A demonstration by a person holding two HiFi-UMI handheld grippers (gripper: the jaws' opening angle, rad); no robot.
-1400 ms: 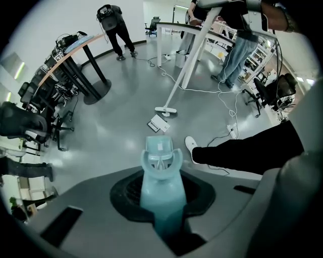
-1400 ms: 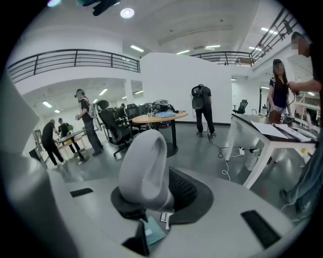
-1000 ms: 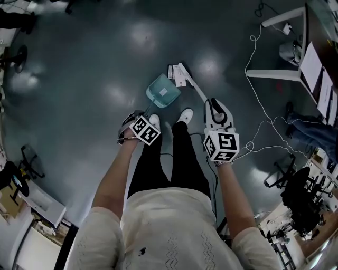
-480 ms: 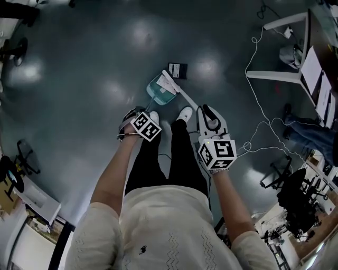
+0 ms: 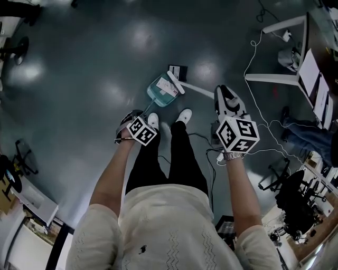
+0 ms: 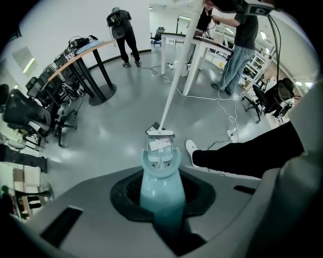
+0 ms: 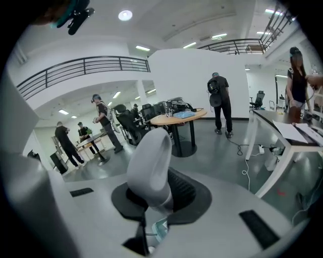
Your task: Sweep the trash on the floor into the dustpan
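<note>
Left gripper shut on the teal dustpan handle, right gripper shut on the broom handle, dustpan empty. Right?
Not empty: the left gripper view shows a white paper scrap lying in the dustpan, by the broom head. The rest stands: left gripper shut on the dustpan handle, right gripper shut on the broom handle.

Looks like a big open-plan office, maybe with some lab work mixed in. Shiny grey floor all over, a round wood-topped bench on a black pedestal, and a long white bench with papers on it. Black swivel chairs are parked along the side. White cables trail across the floor to a power strip. Up top there's a mezzanine with a black railing and recessed ceiling lights. A few people are standing at the benches.
</note>
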